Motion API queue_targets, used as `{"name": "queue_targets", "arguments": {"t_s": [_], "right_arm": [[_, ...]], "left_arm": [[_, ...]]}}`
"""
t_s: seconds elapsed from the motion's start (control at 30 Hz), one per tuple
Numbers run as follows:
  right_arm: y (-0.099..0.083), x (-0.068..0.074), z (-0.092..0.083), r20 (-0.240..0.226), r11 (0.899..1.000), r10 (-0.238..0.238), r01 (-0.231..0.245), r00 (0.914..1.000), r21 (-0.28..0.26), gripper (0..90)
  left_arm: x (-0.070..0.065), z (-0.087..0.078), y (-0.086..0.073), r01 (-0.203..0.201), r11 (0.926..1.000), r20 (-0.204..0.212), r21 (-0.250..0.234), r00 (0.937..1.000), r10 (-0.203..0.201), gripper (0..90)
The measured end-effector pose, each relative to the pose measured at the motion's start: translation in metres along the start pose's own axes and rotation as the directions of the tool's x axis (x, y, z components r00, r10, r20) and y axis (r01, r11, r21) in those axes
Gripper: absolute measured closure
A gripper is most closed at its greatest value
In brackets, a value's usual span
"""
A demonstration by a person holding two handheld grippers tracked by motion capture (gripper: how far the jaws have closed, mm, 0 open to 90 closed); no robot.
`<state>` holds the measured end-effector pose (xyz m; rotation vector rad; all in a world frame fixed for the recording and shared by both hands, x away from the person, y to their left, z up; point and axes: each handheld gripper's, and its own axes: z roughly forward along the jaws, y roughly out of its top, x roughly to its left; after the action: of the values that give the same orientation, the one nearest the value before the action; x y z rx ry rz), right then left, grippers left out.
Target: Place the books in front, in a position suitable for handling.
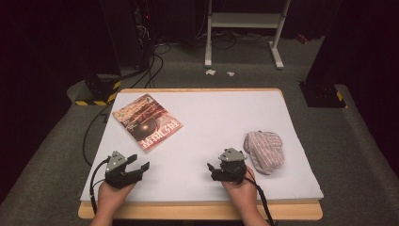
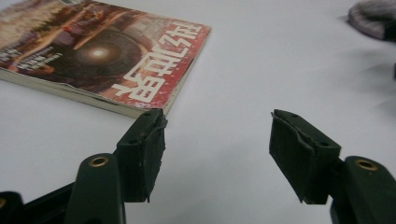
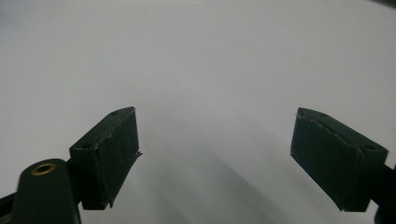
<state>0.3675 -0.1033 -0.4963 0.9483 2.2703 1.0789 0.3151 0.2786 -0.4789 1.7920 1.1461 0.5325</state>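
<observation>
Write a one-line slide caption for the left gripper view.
Open left claw hovers over the white table, just short of the red-covered book.

At the upper left of the frame, the book [image 1: 147, 122] has a red and brown cover with a glowing pale orb and large white characters on a red band. The cloth [image 1: 265, 151] at right is striped pinkish-red and white. The counter [image 1: 211, 122] is pale lilac-white with a light wood edge; both tongs [image 1: 136, 165] [image 1: 214, 168] are black.

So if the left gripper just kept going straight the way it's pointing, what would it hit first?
Probably the near corner of the book: it lies just ahead of the open left gripper, slightly off to one side, so a miss is possible.
</observation>
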Motion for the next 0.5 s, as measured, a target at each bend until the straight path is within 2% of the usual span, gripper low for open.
{"name": "queue_targets", "arguments": {"t_s": [0.07,0.13,0.27,0.37,0.5], "right_arm": [[-0.002,0.0,0.0,-0.015,1.0,0.018,-0.018,0.9997,-0.004,15.7],[-0.005,0.001,-0.002,-0.018,1.0,0.03,-0.03,0.9994,-0.01,16.6],[-0.011,0.002,-0.006,0.004,0.998,0.04,-0.04,0.9992,-0.038,17.8],[-0.016,-0.004,-0.012,-0.019,0.994,0.092,-0.093,0.9956,-0.058,17.5],[-0.019,-0.009,-0.015,-0.045,0.99,0.126,-0.128,0.991,-0.066,16.6]], "left_arm": [[-0.001,-0.003,0.003,-0.012,0.9998,0.005,-0.018,0.9999,0.012,37.3],[-0.003,-0.002,0.005,-0.024,0.9996,0.0,-0.016,0.9997,0.024,37.3],[-0.004,0.004,0.008,-0.037,0.9993,0.002,-0.008,0.9993,0.037,37.4],[-0.003,0.011,0.011,-0.032,0.9995,0.01,0.001,0.9994,0.032,37.4],[-0.002,0.015,0.011,-0.03,0.9994,0.012,0.016,0.9995,0.03,39.2]]}}
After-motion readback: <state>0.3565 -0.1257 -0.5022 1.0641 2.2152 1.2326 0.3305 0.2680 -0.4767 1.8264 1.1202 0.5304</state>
